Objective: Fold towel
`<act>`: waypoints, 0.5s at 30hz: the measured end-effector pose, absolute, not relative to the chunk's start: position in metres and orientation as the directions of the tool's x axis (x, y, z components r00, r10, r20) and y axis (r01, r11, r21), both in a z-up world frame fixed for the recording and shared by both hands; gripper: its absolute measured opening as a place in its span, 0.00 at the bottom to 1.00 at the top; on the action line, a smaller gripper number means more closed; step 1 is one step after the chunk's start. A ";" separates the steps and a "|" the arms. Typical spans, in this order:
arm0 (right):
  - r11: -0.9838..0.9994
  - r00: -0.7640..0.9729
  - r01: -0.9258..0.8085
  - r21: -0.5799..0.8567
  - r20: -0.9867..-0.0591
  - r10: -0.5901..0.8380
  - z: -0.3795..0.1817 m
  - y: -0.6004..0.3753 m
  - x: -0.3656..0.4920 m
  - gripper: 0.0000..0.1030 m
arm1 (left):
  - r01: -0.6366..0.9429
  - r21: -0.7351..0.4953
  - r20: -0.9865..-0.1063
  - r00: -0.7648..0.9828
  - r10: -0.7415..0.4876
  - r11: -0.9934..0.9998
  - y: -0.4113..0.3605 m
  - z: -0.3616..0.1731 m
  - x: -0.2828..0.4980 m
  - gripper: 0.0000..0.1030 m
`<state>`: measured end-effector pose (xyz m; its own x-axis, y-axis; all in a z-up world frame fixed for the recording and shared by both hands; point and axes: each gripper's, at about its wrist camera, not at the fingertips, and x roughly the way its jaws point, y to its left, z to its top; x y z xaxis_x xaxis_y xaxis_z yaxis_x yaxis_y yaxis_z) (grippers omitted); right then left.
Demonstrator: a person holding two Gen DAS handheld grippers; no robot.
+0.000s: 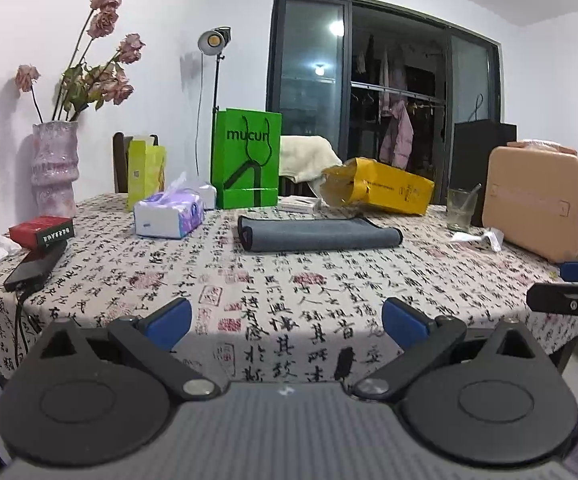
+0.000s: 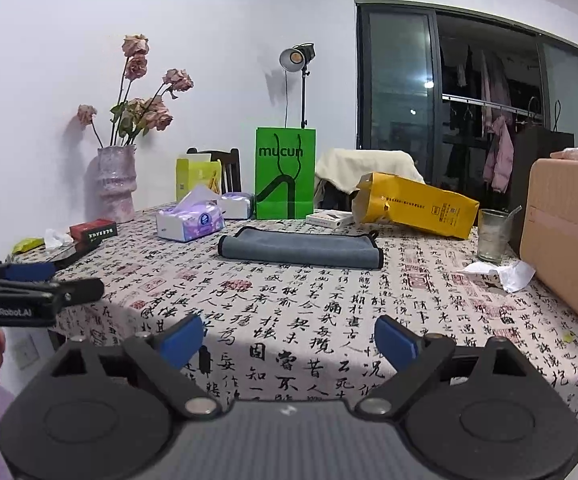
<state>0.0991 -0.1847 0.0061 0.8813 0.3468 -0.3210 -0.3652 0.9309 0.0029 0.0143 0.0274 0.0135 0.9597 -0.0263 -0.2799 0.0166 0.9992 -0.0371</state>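
Observation:
A grey towel (image 1: 319, 234) with a dark hem lies folded into a long flat strip across the far middle of the table; it also shows in the right wrist view (image 2: 301, 249). My left gripper (image 1: 287, 322) is open and empty, held over the table's near edge, well short of the towel. My right gripper (image 2: 289, 340) is open and empty too, at the near edge to the right of the left one. Each gripper shows at the side of the other's view: the right one (image 1: 573, 284) and the left one (image 2: 37, 284).
The table (image 1: 289, 300) has a calligraphy-print cloth. Behind the towel stand a green bag (image 1: 247, 160), a fallen yellow bag (image 1: 381, 186) and a tissue pack (image 1: 169, 214). A vase (image 1: 55, 168), a red box (image 1: 41, 230) and a phone (image 1: 35, 266) sit left. A glass (image 1: 461, 208) and a pink case (image 1: 541, 204) sit right.

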 end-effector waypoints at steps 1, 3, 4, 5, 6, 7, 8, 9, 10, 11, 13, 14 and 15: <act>0.931 0.880 -0.364 0.011 -0.322 0.348 0.006 -0.186 0.098 0.90 | 0.021 -0.033 -0.279 0.960 -0.030 0.999 0.026 0.013 0.013 1.00; 0.932 0.879 -0.361 0.020 -0.325 0.348 0.005 -0.187 0.095 0.90 | 0.033 -0.022 -0.275 0.961 -0.037 0.999 0.023 0.013 0.010 1.00; 0.933 0.880 -0.360 0.023 -0.325 0.348 0.005 -0.187 0.094 0.90 | 0.037 -0.017 -0.273 0.961 -0.040 0.999 0.021 0.013 0.009 1.00; 0.933 0.879 -0.360 0.027 -0.324 0.349 0.004 -0.187 0.093 0.90 | 0.042 -0.013 -0.276 0.960 -0.044 0.999 0.019 0.012 0.009 1.00; 0.932 0.878 -0.360 0.032 -0.325 0.351 0.004 -0.187 0.092 0.90 | 0.046 -0.010 -0.280 0.959 -0.047 0.999 0.018 0.012 0.008 1.00; 0.932 0.877 -0.361 0.035 -0.327 0.352 0.003 -0.187 0.092 0.90 | 0.046 -0.010 -0.285 0.957 -0.047 0.999 0.018 0.011 0.008 1.00; 0.932 0.876 -0.361 0.038 -0.328 0.353 0.002 -0.187 0.091 0.90 | 0.045 -0.011 -0.290 0.956 -0.046 0.999 0.017 0.010 0.007 1.00; 0.931 0.875 -0.363 0.044 -0.329 0.356 0.001 -0.187 0.090 0.90 | 0.044 -0.011 -0.299 0.953 -0.045 0.999 0.017 0.010 0.007 1.00; 0.930 0.873 -0.365 0.048 -0.329 0.360 0.000 -0.187 0.089 0.90 | 0.042 -0.009 -0.303 0.952 -0.043 0.999 0.017 0.010 0.007 1.00; 0.929 0.872 -0.367 0.053 -0.329 0.363 -0.001 -0.187 0.089 0.90 | 0.041 -0.007 -0.307 0.951 -0.041 0.999 0.016 0.010 0.007 1.00; 0.927 0.868 -0.369 0.063 -0.332 0.368 -0.001 -0.188 0.087 0.90 | 0.045 0.000 -0.317 0.947 -0.042 0.999 0.016 0.009 0.006 1.00; 0.927 0.867 -0.370 0.067 -0.334 0.370 -0.002 -0.188 0.087 0.90 | 0.045 0.002 -0.319 0.947 -0.043 0.999 0.016 0.009 0.005 1.00; 0.926 0.865 -0.371 0.073 -0.337 0.373 -0.002 -0.189 0.087 0.90 | 0.047 0.003 -0.322 0.946 -0.043 0.999 0.016 0.009 0.005 1.00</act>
<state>0.0869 -0.1894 -0.0020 0.8645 0.3732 -0.3366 -0.3712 0.9257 0.0728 0.0051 0.0164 0.0088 0.9456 -0.0435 -0.3224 0.0468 0.9989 0.0026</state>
